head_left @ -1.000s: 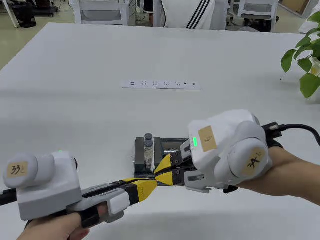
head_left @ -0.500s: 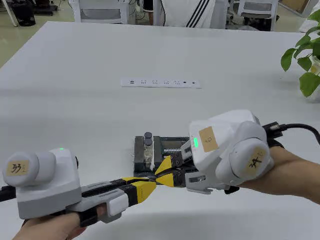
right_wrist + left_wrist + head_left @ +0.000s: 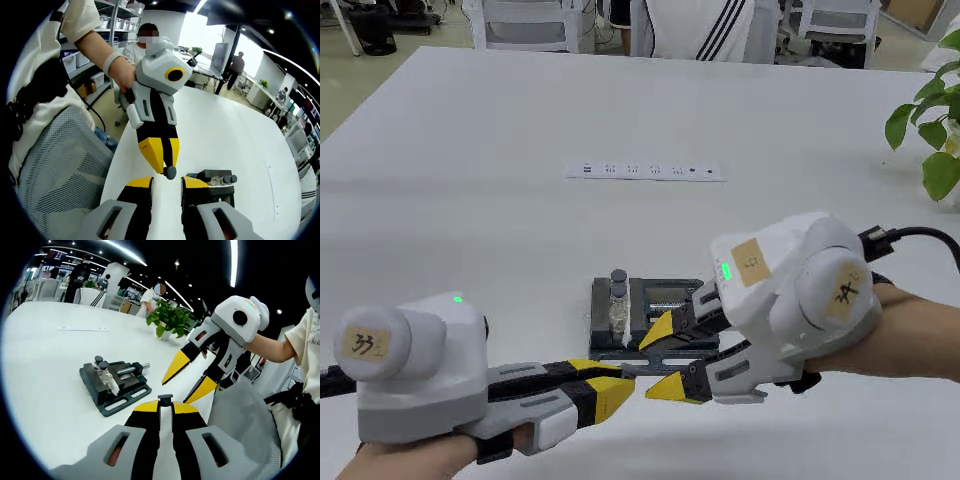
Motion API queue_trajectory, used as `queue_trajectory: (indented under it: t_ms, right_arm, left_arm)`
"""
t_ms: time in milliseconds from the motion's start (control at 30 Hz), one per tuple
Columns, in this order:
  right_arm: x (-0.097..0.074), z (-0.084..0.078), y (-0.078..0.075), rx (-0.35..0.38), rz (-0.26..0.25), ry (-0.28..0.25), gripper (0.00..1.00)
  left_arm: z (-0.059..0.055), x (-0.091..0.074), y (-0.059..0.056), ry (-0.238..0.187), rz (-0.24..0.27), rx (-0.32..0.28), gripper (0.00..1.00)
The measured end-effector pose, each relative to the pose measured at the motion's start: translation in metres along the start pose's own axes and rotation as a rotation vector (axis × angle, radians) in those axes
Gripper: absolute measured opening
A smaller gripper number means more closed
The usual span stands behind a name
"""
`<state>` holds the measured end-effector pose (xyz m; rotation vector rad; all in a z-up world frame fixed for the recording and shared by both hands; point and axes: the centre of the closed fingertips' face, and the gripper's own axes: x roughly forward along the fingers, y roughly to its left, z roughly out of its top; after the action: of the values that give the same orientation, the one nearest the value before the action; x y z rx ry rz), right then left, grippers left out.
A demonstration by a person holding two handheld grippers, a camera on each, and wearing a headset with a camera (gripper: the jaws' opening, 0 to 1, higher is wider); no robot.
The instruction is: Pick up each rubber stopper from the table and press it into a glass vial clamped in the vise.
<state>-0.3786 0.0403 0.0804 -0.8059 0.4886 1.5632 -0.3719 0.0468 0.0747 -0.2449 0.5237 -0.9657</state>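
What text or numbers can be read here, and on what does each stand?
"33": tan sticker on the body of the left tongs.
"34", tilted: round sticker on the body of the right tongs.
Top sticker on that same body: one mark, too blurred to read.
Power strip markings: too small to read.

Head view looks down; facing gripper views share the vise [image 3: 655, 300].
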Motion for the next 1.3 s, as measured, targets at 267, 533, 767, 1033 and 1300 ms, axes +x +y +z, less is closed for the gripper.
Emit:
queue_trajectory:
  t_ms: [267,533,767,1033,1300]
  right_arm:
    - [-0.005,0.004,0.01,0.078,0.109,-0.036,0.16]
    - [-0.006,0.004,0.014,0.114,0.163,-0.042,0.13]
    - [-0.003,0.005,0.02,0.122,0.199,-0.037,0.12]
    - [0.001,0.005,0.025,0.125,0.218,-0.028,0.12]
    - [0.003,0.008,0.029,0.124,0.234,-0.027,0.12]
  left_arm:
    - [-0.003,0.002,-0.014,0.064,-0.058,0.192,0.04]
    - [-0.005,-0.002,-0.021,0.092,-0.1,0.333,0.04]
    - [-0.006,-0.004,-0.024,0.11,-0.125,0.392,0.04]
    - [-0.005,-0.004,-0.029,0.108,-0.15,0.4,0.04]
    - [-0.004,-0.004,-0.028,0.103,-0.152,0.403,0.04]
